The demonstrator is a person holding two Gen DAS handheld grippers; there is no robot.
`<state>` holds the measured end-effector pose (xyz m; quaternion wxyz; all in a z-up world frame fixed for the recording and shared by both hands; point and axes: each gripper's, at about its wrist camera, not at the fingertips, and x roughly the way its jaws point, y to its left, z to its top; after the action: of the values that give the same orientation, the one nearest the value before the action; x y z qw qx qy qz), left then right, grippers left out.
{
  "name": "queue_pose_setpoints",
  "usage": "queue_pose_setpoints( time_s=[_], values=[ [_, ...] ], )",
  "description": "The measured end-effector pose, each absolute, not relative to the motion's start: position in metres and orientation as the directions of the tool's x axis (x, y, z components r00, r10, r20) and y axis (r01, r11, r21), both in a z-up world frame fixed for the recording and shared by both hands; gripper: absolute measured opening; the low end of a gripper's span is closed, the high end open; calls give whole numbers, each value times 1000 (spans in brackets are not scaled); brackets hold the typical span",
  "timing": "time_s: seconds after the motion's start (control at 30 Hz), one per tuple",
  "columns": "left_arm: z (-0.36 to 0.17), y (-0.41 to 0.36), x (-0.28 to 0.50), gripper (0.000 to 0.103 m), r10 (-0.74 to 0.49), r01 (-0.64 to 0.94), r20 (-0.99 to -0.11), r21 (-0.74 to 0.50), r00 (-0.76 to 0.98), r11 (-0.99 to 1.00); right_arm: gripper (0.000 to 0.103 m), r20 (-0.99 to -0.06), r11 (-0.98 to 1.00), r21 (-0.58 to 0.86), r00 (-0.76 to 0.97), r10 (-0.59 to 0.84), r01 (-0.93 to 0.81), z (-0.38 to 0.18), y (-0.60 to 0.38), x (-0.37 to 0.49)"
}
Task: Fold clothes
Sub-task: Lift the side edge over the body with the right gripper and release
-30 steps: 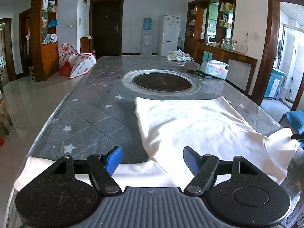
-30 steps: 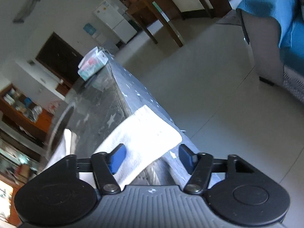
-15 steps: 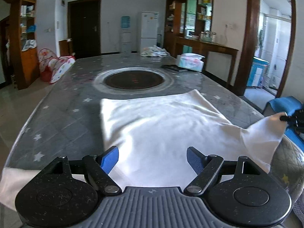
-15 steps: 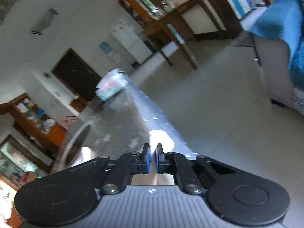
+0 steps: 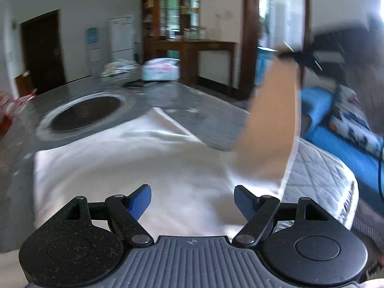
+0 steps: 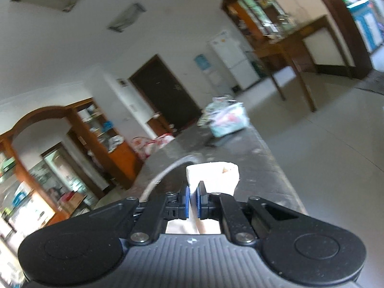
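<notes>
Left view: my left gripper (image 5: pixel 192 200) hovers with jaws closing on nothing over the white shirt (image 5: pixel 124 168), spread on the grey starred desk (image 5: pixel 196 100). One sleeve (image 5: pixel 268 129) hangs lifted at the right; the cloth looks light and limp, best pinched at edges.

Right view: my right gripper (image 6: pixel 193 202) is clamped on that sleeve (image 6: pixel 212 176). Shelves and a fridge (image 6: pixel 232 60) stand beyond.
</notes>
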<state>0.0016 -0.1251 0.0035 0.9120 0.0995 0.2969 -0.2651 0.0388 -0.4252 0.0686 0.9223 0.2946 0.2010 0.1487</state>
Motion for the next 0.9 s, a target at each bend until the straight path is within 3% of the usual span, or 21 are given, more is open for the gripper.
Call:
queue_pose_setpoints(
  time_s=[0.23,0.4,0.7,0.9],
  values=[
    [-19,-157,-4,78,-417,601,-618,115,667,791,5,-269,776,575,836,478,-259,91,-388,44],
    [-8,-136,-6,79,-423,567,-588,74,689,820,5,-270,776,545,809,521,-318,105,-364,43],
    [20,-34,-18,80,-294,337,-524,-14,799,941,5,-297,755,487,729,616,-440,120,-303,42],
    [17,21,-28,81,-189,184,-532,-64,825,981,5,-387,734,441,628,675,-517,107,-250,43]
  ],
)
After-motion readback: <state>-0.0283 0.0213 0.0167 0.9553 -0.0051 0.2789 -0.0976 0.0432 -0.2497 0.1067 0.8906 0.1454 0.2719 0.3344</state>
